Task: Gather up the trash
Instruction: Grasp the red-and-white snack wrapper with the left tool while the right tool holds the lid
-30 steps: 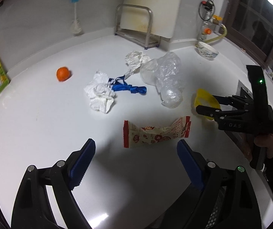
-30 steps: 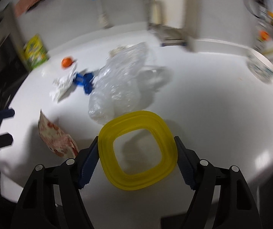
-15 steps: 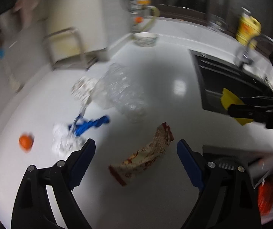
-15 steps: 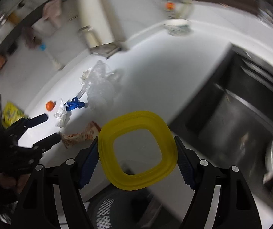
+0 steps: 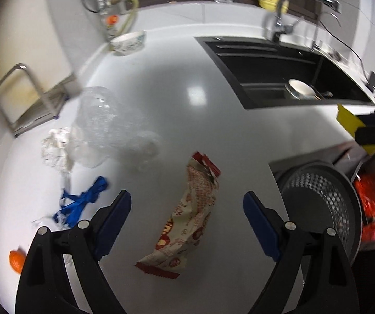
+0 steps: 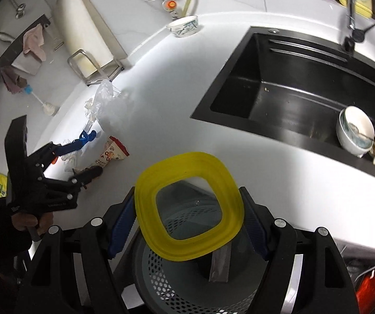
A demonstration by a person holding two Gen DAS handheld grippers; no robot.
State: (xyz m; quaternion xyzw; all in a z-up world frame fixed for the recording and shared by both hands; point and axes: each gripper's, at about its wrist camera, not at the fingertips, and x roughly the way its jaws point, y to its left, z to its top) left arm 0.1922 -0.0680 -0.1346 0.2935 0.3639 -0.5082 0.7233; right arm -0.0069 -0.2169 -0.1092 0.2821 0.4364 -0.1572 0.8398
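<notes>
My right gripper (image 6: 187, 222) is shut on a yellow square plastic ring (image 6: 190, 235) and holds it above the open grey perforated bin (image 6: 177, 285), which also shows in the left wrist view (image 5: 318, 198). My left gripper (image 5: 186, 222) is open and empty above a red-and-cream snack wrapper (image 5: 190, 222) that lies on the white counter (image 5: 177, 83). Beyond lie a crumpled clear plastic bag (image 5: 103, 125), crumpled white paper (image 5: 55, 146), a blue ribbon (image 5: 82, 201) and an orange fruit (image 5: 16, 260).
A black sink (image 6: 305, 96) with a white bowl (image 6: 354, 130) lies to the right, with a tap (image 5: 281, 7) behind it. A patterned bowl (image 5: 128, 43) and a metal rack (image 5: 27, 96) stand at the back. Red bags (image 5: 370, 201) sit beside the bin.
My right gripper has carried the yellow ring off the counter to above the bin. My left gripper has swung right, so the wrapper now lies lengthwise between its fingers.
</notes>
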